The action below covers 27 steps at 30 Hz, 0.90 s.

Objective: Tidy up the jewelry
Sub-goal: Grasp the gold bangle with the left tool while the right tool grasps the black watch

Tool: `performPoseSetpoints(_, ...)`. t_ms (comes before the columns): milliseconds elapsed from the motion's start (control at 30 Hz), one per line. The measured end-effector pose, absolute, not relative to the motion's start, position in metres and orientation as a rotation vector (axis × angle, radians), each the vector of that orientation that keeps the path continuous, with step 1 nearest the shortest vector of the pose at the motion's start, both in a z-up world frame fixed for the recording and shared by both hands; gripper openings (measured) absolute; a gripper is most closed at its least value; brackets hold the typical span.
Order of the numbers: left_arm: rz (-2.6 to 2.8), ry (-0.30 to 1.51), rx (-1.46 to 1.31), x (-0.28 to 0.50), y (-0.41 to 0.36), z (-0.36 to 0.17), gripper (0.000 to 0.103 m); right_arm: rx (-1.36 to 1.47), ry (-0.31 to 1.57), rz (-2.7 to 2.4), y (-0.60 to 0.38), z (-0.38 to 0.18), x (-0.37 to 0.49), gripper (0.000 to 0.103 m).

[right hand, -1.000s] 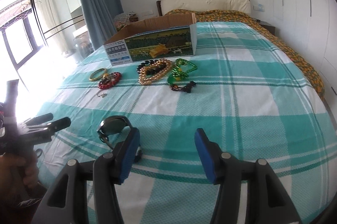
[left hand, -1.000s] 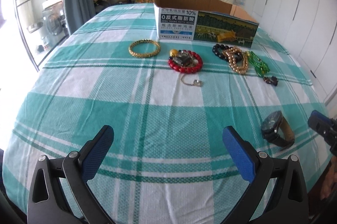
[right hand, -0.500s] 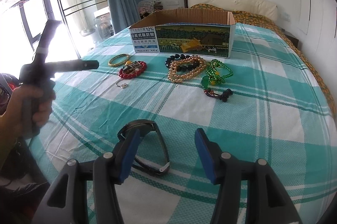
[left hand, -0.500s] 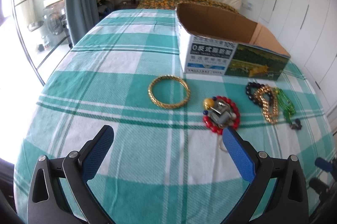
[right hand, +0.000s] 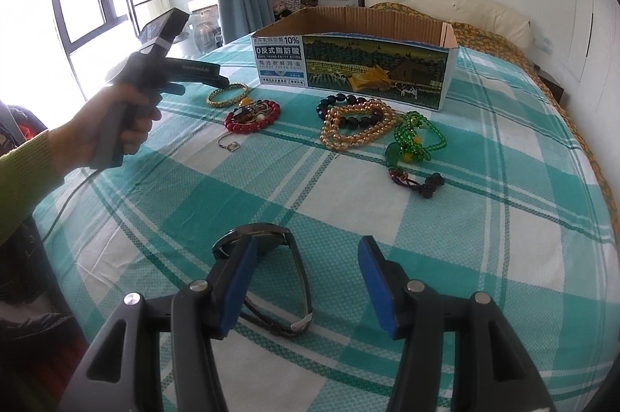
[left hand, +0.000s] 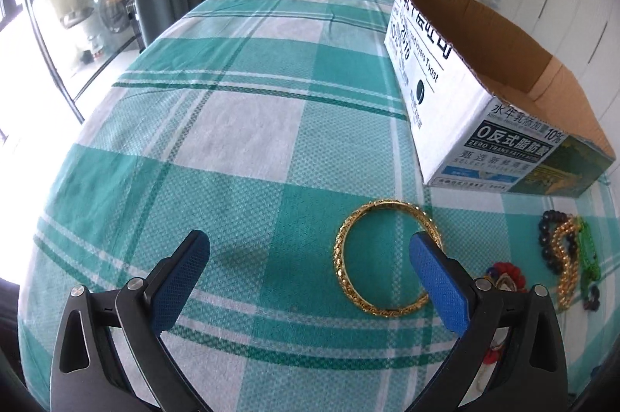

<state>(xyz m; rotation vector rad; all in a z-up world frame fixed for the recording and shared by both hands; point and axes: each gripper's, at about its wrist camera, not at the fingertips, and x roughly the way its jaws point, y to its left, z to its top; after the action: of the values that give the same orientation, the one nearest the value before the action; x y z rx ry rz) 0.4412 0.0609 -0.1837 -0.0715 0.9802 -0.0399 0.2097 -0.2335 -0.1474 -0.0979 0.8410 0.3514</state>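
Jewelry lies spread on a green-and-white plaid bedsheet (left hand: 240,125) in front of an open cardboard box (right hand: 372,63), nothing seen inside the box from either view. Left wrist view, left to right: left gripper (left hand: 310,259) low over the sheet, blue pads wide apart, holding nothing; gold bangle (left hand: 387,259) flat on the sheet, its right rim behind the right pad (left hand: 436,286), its left rim well inside the gap, contact cannot be told; box just beyond the bangle; at far right a red bead bracelet (left hand: 503,270) partly hidden by the gripper, then black beads (left hand: 546,237), gold bead necklace (left hand: 564,257) and green beads (left hand: 589,249) bunched together. Right wrist view, left to right: person's left hand (right hand: 112,129) in a green sleeve grips the handle of the left gripper, whose tips sit at the bangle (right hand: 226,94); red bead bracelet (right hand: 252,117) just right of the bangle with some small pieces piled in its ring; small chain with pendant (right hand: 228,145) nearer the camera; black beads (right hand: 345,102) overlapped by the gold bead necklace (right hand: 356,131); green beads (right hand: 416,138) touching that necklace's right side; small dark red-and-black bead piece (right hand: 416,181) apart, nearer the camera. Wristwatch (right hand: 267,280) with dark case and strap lies on the sheet at the near edge, partly behind the left pad (right hand: 236,286) of the right gripper (right hand: 306,282), strap loop reaching into the gap; right gripper wide open, clamping nothing.
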Motion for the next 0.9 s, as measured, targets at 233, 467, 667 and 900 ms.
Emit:
performPoseSetpoints(233,-0.031,0.973,0.009,0.444,0.052,-0.189,0.103,-0.171,0.906,0.348,-0.233,-0.172,0.218,0.054)
performPoseSetpoints(467,-0.101,0.908,0.047,0.428,0.041,-0.182,0.058,-0.185,0.885,0.313,-0.231,-0.172,0.211,0.011)
performPoseSetpoints(667,-0.156,0.901,0.089,0.405,0.031,-0.177,0.004,-0.092,0.882,0.282,-0.243,-0.168,0.207,0.008)
performPoseSetpoints(900,-0.193,0.851,0.044,0.345,0.036,-0.153,0.004,0.012,0.865,0.256,-0.259,-0.159,0.197,0.008)
